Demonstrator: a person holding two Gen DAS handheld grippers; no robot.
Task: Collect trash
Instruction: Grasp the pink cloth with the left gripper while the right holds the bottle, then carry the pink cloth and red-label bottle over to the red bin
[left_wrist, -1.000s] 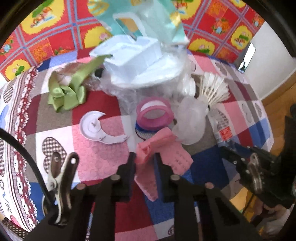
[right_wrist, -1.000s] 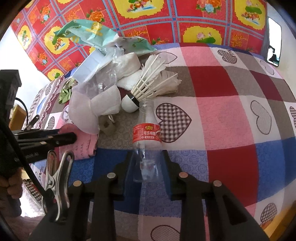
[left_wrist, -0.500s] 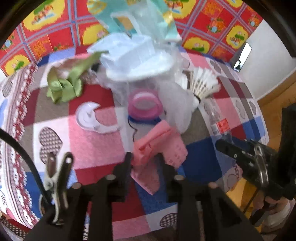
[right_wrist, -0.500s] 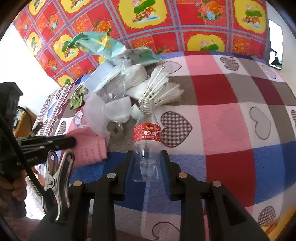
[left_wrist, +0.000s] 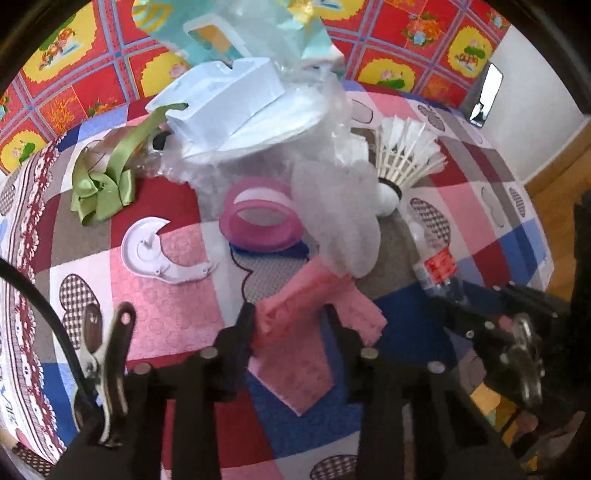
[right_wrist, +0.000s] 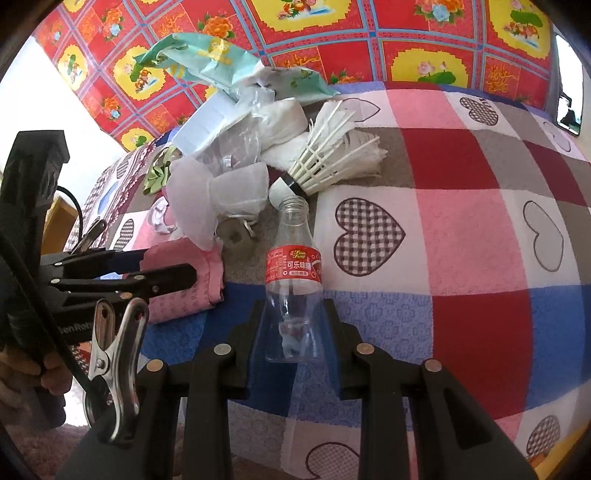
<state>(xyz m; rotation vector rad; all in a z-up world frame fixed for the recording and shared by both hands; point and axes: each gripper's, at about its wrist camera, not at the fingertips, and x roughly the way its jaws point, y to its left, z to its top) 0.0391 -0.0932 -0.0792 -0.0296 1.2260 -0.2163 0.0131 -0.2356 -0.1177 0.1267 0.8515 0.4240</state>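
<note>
Two hand-held grippers point down at a checked patchwork cover with heart patches (right_wrist: 461, 221). The right gripper (right_wrist: 293, 314) slants forward, and its fingers are closed narrowly on the lower body of a clear, capless plastic bottle with a red label (right_wrist: 293, 266), which points away toward the litter heap. The left gripper (left_wrist: 291, 317) tips down more steeply over a crumpled pink cloth (left_wrist: 295, 365). Its fingers have just been closing and stand partly apart with the cloth between them: one finger touches the fold, and a gap shows at the other.

Only the left wrist view shows a pink tape ring (left_wrist: 262, 218), a white crescent-shaped plastic piece (left_wrist: 147, 251) and a green ribbon bow (left_wrist: 99, 192) in full. Only the right wrist view shows the left gripper side-on, with a person's hand (right_wrist: 22, 373) on its handle. A white feathered shuttlecock (right_wrist: 332, 155) appears in both, just beyond the bottle's mouth.

The bottle's label carries the white characters 可乐味. The yellow logo above them is too small to read.
</note>
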